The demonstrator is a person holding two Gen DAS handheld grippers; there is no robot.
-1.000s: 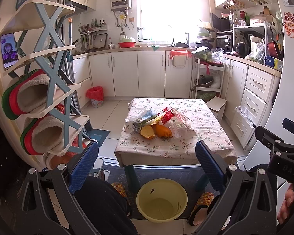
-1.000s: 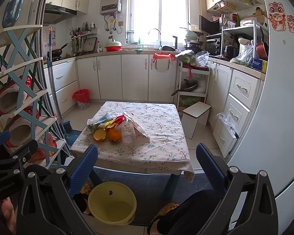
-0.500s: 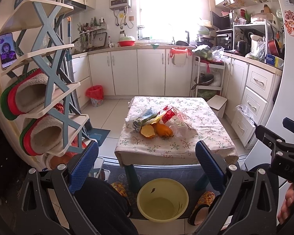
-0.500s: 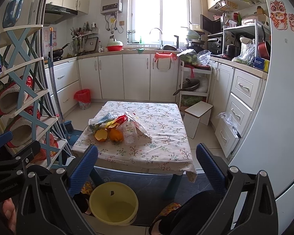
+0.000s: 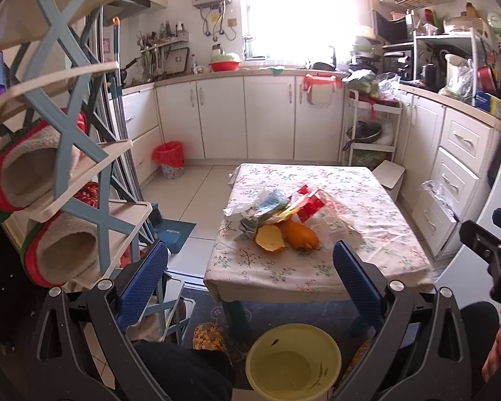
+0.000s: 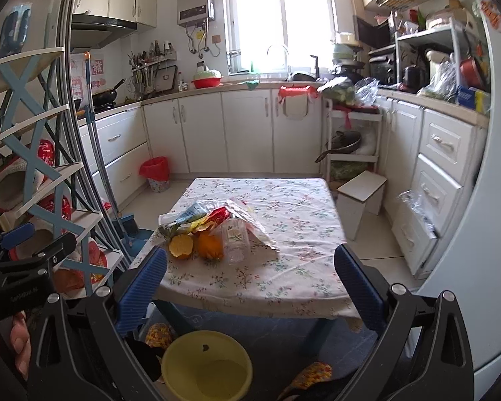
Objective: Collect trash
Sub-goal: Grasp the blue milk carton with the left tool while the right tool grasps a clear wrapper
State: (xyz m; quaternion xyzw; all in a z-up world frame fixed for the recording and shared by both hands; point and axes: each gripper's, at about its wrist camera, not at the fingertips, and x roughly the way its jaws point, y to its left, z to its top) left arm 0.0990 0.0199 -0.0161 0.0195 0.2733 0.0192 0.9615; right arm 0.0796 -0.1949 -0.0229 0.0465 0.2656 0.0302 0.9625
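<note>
A pile of trash lies on the low table [image 5: 350, 267] [image 6: 284, 284] with a floral cloth: orange peels [image 5: 285, 237] [image 6: 197, 245], crumpled wrappers [image 5: 270, 205] [image 6: 197, 215], a red packet [image 5: 312, 202] and a clear plastic cup [image 6: 235, 239]. A yellow basin [image 5: 292, 362] [image 6: 207, 364] stands on the floor in front of the table. My left gripper [image 5: 250, 279] and right gripper [image 6: 250, 284] are both open and empty, held short of the table's near edge, above the basin.
A shoe rack with slippers [image 5: 50, 180] stands close on the left. A red-lined bin [image 5: 168, 158] [image 6: 155, 173] sits by the far cabinets. A small stool [image 6: 360, 197] and drawers [image 6: 437, 180] are on the right. Knees and patterned slippers [image 5: 208, 336] are near the basin.
Both grippers have moved slightly forward toward the table, so the table and trash look a little larger. Both stay open.
</note>
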